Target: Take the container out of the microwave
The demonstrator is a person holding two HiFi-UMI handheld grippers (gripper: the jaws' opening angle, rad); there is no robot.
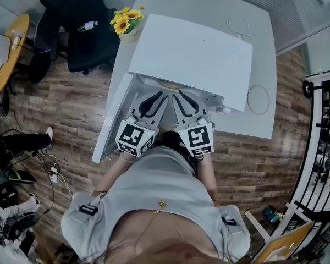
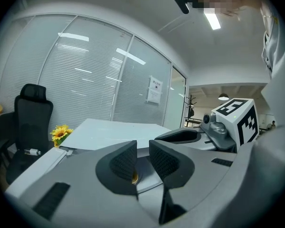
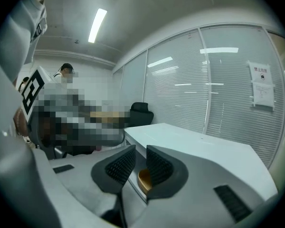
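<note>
Office, wood floor, white table [image 1: 247, 15] against blinds; flowers [image 1: 126, 21] and a black chair [image 1: 71, 32] at the far left.

Container [image 1: 173, 84] is inside the microwave [image 1: 192, 54], just within the opening and mostly hidden under the top; only a tan curved edge shows from the head view. The right gripper view shows it as a round tan rim [image 3: 143, 179] low down, just past the jaws; the left gripper view catches only a sliver [image 2: 134, 177].

Judgement: small, shallow and stiff-looking, probably light; smooth rim may slip; contents can't be seen, so keep it level. Best hold looks like the near rim, one gripper at each side.

Door [image 1: 111, 120] is swung open at the left of the opening.

Left gripper [image 1: 157, 97] and right gripper [image 1: 182, 97] sit side by side at the mouth, tips pointing in. Left gripper's [image 2: 142, 158] jaws stand a narrow gap apart with nothing clearly pinched; right gripper's [image 3: 141, 163] likewise, narrowly apart, with the rim beyond rather than between, as far as I can tell.

Container not yet out.
</note>
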